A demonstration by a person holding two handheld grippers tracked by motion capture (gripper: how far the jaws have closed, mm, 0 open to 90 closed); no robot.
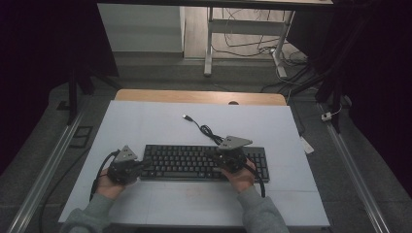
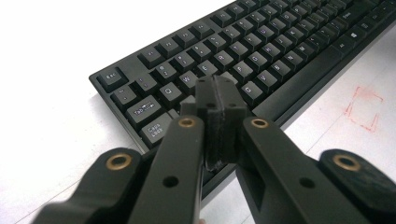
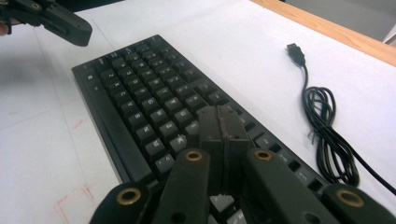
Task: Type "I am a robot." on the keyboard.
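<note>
Grey sleeves; each black gripper [image 1: 127, 167] w/ brass-ringed pivots, grey triangular top plate, black trailing cable.

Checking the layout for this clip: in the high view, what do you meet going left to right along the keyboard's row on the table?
Left hand → left gripper, shut at the keyboard's left end → black keyboard → right gripper, shut over the keys right of the middle → the keyboard's right end → bare white table.

The keyboard [image 2: 243, 60] keys read Esc, Tab, Caps Lock.
</note>
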